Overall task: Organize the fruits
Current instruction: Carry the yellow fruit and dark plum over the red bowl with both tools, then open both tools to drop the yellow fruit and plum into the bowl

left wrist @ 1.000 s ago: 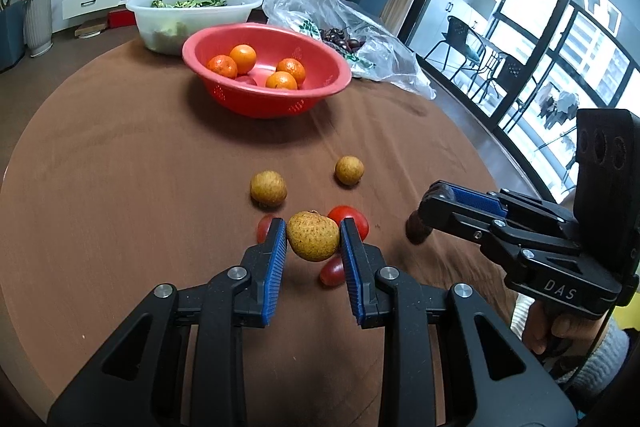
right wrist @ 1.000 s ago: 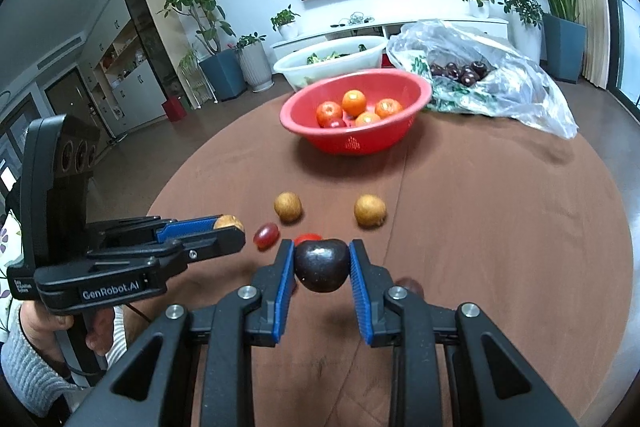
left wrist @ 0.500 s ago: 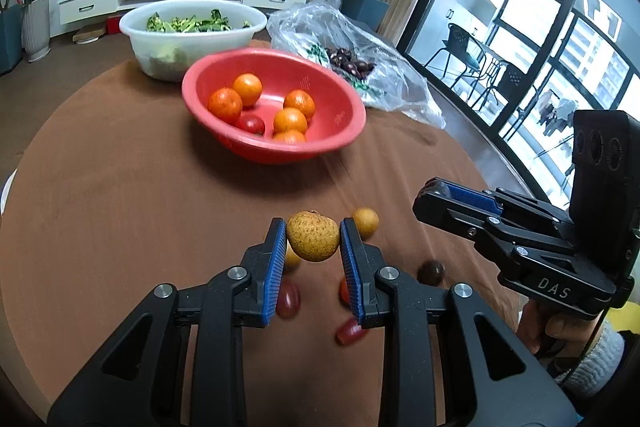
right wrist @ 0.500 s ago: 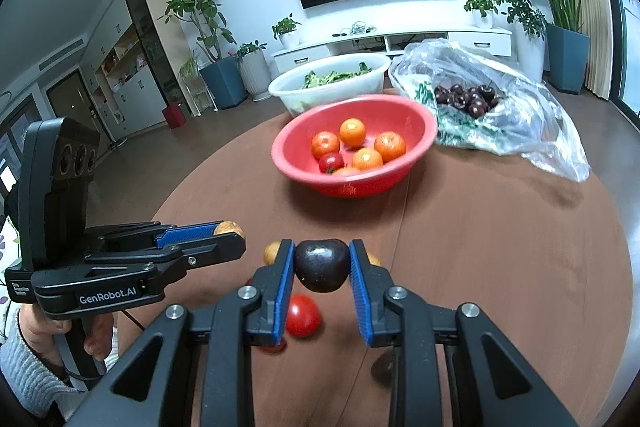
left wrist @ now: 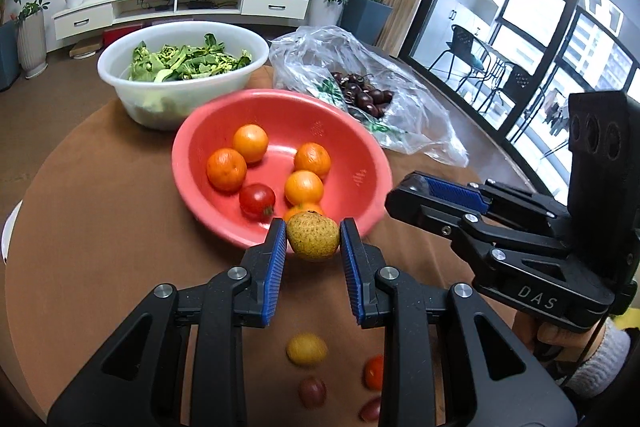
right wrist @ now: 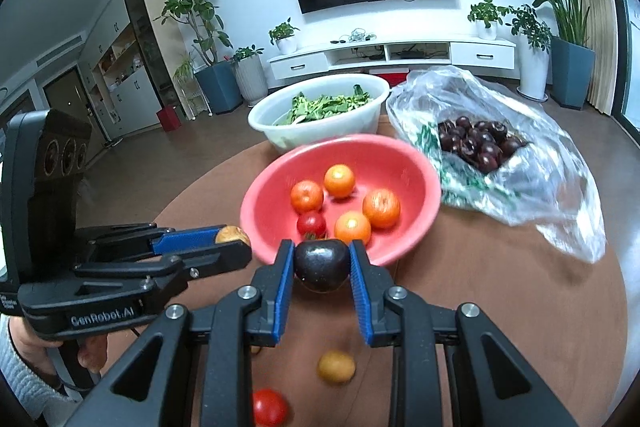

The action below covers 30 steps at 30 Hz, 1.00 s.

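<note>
My left gripper (left wrist: 313,241) is shut on a yellow-brown longan (left wrist: 313,235) and holds it just above the near rim of the red bowl (left wrist: 352,131). My right gripper (right wrist: 321,263) is shut on a dark cherry (right wrist: 321,265), also raised at the bowl's near rim (right wrist: 400,147). The bowl holds several oranges (left wrist: 226,169) and a tomato (left wrist: 257,200). Loose fruit lies on the brown table below: a yellow longan (left wrist: 307,348), small tomatoes (left wrist: 374,372) and a red tomato (right wrist: 269,407). The left gripper also shows at the left of the right wrist view (right wrist: 230,243).
A white bowl of greens (left wrist: 120,83) stands behind the red bowl. A clear plastic bag of cherries (left wrist: 420,107) lies to its right. The round table's edge curves at left and right. The two grippers are close side by side.
Both grippers have risen off the table and moved forward to the red bowl with their fruit held. The loose fruit now lies below and behind the fingertips.
</note>
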{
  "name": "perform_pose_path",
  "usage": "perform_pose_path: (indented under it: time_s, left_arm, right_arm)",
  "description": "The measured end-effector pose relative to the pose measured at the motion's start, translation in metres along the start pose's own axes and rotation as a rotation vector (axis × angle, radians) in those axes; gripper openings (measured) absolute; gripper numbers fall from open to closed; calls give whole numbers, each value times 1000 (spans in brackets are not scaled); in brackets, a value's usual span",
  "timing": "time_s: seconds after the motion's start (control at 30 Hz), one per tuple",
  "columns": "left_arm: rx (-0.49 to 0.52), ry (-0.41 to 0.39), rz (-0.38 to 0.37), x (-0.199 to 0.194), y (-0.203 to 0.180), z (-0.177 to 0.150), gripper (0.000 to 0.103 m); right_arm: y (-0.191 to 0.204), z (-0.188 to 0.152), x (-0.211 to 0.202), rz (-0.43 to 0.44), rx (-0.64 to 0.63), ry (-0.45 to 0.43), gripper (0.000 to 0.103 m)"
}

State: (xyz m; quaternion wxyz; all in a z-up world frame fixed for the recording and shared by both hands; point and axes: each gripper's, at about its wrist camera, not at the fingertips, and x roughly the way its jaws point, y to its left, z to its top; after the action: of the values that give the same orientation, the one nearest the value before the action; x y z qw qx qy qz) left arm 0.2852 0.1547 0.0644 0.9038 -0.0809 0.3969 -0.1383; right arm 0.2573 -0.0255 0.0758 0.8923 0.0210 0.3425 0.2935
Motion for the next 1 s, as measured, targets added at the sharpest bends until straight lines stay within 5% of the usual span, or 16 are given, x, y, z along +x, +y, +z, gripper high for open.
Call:
perform_pose_path:
  time_s: [0.47, 0.57, 0.63, 0.83, 1.0]
  left_arm:
    - [38, 47, 93, 48, 11, 19, 26]
    - [40, 51, 114, 55, 13, 20, 33]
    - [34, 45, 113, 55, 15, 19, 44]
    - [17, 24, 106, 45, 16, 13, 44]
    - [6, -1, 108, 26, 14, 4, 44]
  right_arm:
    - [-14, 24, 48, -67, -27, 52, 31]
    - [-16, 23, 49, -77, -35, 59, 31]
    - [-16, 23, 49, -82, -38, 58, 32]
    - [-16, 20, 42, -84, -43, 40, 44]
    - [-11, 21, 36, -85, -52, 29, 44]
